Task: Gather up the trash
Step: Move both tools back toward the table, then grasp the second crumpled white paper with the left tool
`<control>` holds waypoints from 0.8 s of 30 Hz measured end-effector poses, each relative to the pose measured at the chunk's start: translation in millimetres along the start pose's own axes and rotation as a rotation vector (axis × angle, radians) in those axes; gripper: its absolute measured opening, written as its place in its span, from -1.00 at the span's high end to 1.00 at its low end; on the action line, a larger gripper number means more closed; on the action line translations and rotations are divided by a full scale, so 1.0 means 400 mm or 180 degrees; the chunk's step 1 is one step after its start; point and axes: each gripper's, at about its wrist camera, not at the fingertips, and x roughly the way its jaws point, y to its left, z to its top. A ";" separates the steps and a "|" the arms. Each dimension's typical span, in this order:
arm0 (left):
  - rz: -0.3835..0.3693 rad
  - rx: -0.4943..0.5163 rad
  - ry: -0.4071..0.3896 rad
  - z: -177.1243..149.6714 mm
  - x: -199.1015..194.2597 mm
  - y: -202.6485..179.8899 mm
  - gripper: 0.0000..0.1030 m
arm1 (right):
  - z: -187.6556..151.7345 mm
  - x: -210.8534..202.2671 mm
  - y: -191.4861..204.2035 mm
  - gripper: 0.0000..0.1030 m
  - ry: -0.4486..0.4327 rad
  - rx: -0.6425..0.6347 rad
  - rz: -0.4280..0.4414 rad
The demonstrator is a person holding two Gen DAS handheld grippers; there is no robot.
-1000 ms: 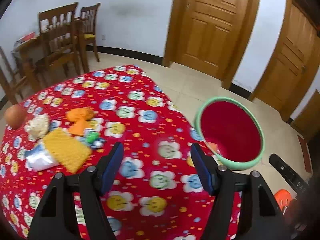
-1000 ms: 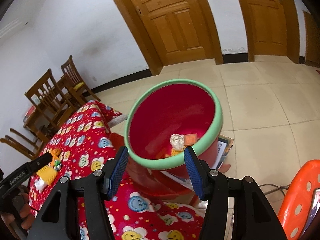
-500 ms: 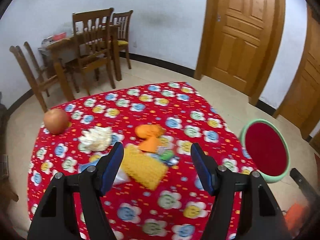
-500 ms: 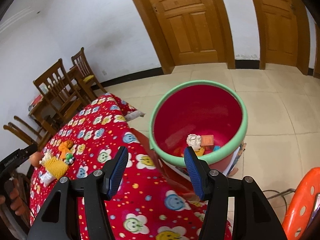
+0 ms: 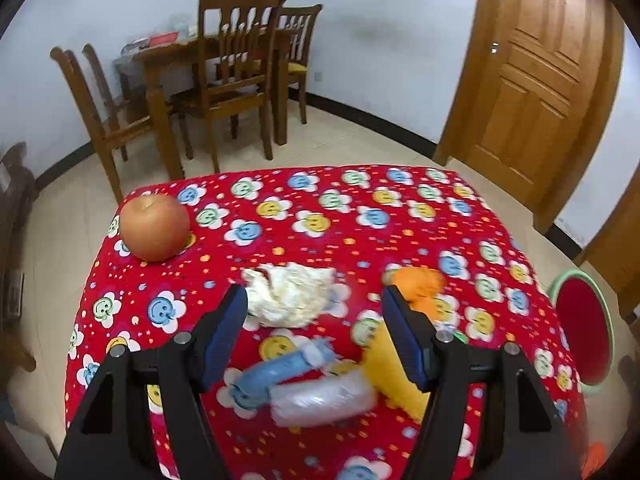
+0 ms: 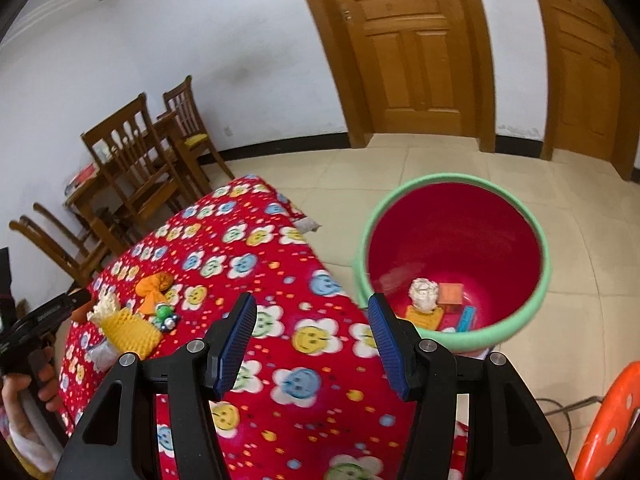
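My left gripper (image 5: pixel 314 312) is open and empty above the red flowered table (image 5: pixel 360 216). Just beyond its fingertips lies a crumpled white paper ball (image 5: pixel 290 294). Below it lie a blue-and-clear plastic wrapper (image 5: pixel 304 384), a yellow sponge (image 5: pixel 394 372) and orange peel (image 5: pixel 418 282). My right gripper (image 6: pixel 312 326) is open and empty over the table's near right corner, beside the red bin with a green rim (image 6: pixel 452 260), which holds a paper ball and small boxes. The trash pile also shows in the right wrist view (image 6: pixel 132 316).
An apple (image 5: pixel 154 226) sits at the table's far left corner. Wooden chairs and a table (image 5: pixel 224 80) stand behind. Wooden doors (image 6: pixel 416 48) line the back wall. An orange plastic stool (image 6: pixel 612 420) is at the lower right.
My left gripper has swung left from the bin side and come in over the trash pile. My right gripper has drawn back from over the bin toward the table corner.
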 end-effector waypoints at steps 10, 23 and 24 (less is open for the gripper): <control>0.0098 -0.0231 0.0185 0.003 0.115 0.063 -0.34 | 0.012 0.079 0.116 -0.15 0.0203 -0.0243 0.0170; -0.0185 -0.0281 0.0350 -0.025 0.168 0.065 -0.13 | -0.004 0.213 0.238 -0.15 0.0598 -0.0515 0.0348; -0.0222 -0.0286 0.0358 -0.028 0.170 0.065 -0.05 | -0.009 0.225 0.248 -0.15 0.0633 -0.0528 0.0361</control>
